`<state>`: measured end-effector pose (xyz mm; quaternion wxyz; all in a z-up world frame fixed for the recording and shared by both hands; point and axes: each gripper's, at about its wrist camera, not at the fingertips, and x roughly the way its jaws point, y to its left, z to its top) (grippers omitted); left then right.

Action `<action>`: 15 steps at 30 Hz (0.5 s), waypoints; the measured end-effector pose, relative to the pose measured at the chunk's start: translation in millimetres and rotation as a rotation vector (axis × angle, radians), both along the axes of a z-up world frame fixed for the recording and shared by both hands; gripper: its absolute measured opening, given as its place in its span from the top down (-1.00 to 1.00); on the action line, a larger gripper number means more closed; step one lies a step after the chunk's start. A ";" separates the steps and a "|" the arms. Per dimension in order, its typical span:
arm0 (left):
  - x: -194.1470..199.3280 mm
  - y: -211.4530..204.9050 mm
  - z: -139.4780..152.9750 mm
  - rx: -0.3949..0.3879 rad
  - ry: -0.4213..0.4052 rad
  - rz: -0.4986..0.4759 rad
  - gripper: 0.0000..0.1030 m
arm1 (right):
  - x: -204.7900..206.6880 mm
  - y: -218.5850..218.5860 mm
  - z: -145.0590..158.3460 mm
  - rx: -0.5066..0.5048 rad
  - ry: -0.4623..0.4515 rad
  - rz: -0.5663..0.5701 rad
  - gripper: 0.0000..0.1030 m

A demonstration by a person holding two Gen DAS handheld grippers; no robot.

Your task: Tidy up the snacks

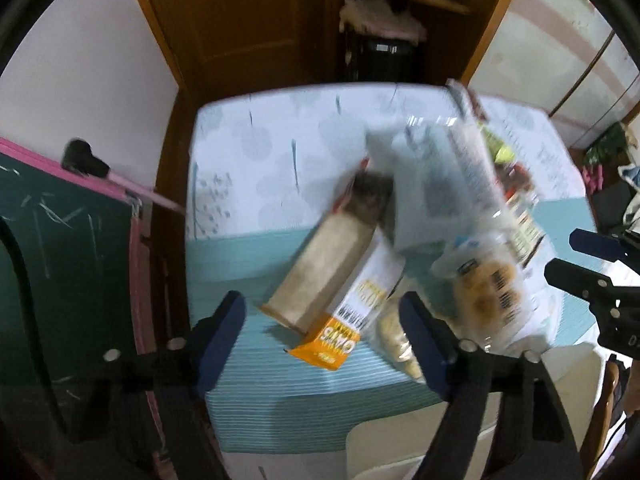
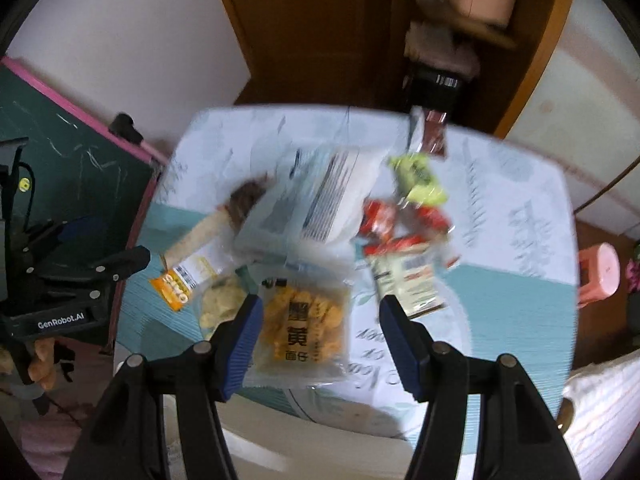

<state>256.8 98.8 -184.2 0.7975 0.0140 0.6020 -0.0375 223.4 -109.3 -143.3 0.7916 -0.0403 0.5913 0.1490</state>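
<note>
Your left gripper (image 1: 322, 334) hangs with fingers apart above the orange-and-white oats packet (image 1: 352, 316) on the pale patterned table (image 1: 256, 152); your right gripper (image 2: 318, 330), likewise gaping, hovers over the clear bag of yellow snacks (image 2: 304, 320).

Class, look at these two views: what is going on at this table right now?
A person holds two handheld grippers over a table strewn with snack packets. The left gripper is above the orange oats box; the right gripper is above a clear packet of yellow snacks. Both are open and hold nothing. No snack looks sorted yet.
</note>
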 end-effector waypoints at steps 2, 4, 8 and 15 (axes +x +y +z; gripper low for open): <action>1.2 2.0 -14.6 0.005 0.033 -0.005 -0.44 | 3.8 3.0 -17.6 0.002 0.038 -0.006 -0.18; 0.4 4.3 -24.9 0.007 0.054 -0.011 -0.44 | 6.5 6.5 -33.4 0.002 0.070 -0.008 -0.19; -3.4 5.2 -39.2 0.010 0.080 -0.034 -0.44 | 7.9 15.4 -61.5 -0.002 0.129 -0.002 -0.47; -1.1 -5.5 -54.5 0.022 0.122 -0.092 -0.20 | 7.3 24.2 -86.5 -0.042 0.175 -0.002 -0.58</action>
